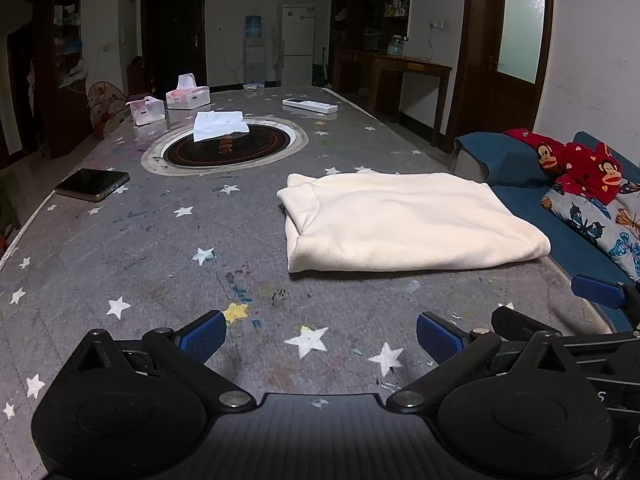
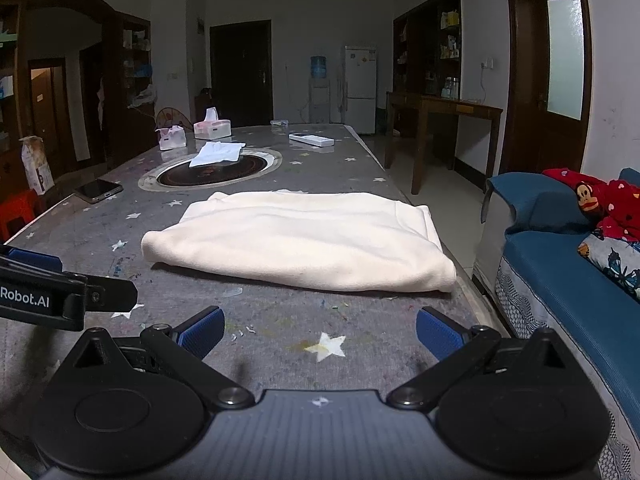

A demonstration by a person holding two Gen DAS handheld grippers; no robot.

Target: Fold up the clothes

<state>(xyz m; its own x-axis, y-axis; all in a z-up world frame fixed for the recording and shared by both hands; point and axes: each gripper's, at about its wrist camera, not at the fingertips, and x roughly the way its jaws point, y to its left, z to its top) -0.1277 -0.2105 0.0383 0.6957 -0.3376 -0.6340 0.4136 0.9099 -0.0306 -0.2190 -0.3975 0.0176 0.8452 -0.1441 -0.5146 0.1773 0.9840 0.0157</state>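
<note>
A cream garment [image 1: 404, 220] lies folded into a flat rectangle on the grey star-patterned table [image 1: 160, 248], near its right edge. It also shows in the right wrist view [image 2: 304, 240]. My left gripper [image 1: 320, 338] is open and empty, low over the table, short of the garment and to its left. My right gripper [image 2: 320, 334] is open and empty, just in front of the garment's near edge. The right gripper's blue fingers [image 1: 596, 292] show at the right of the left wrist view. The left gripper's side [image 2: 60, 292] shows at the left of the right wrist view.
A phone [image 1: 93, 185], a round inset hotplate [image 1: 228, 146] with a white cloth [image 1: 219, 125] on it, two tissue boxes [image 1: 187, 97] and a remote [image 1: 310, 105] lie farther back. A blue sofa [image 2: 568, 280] with red monkey-print clothing [image 2: 604, 200] stands right of the table.
</note>
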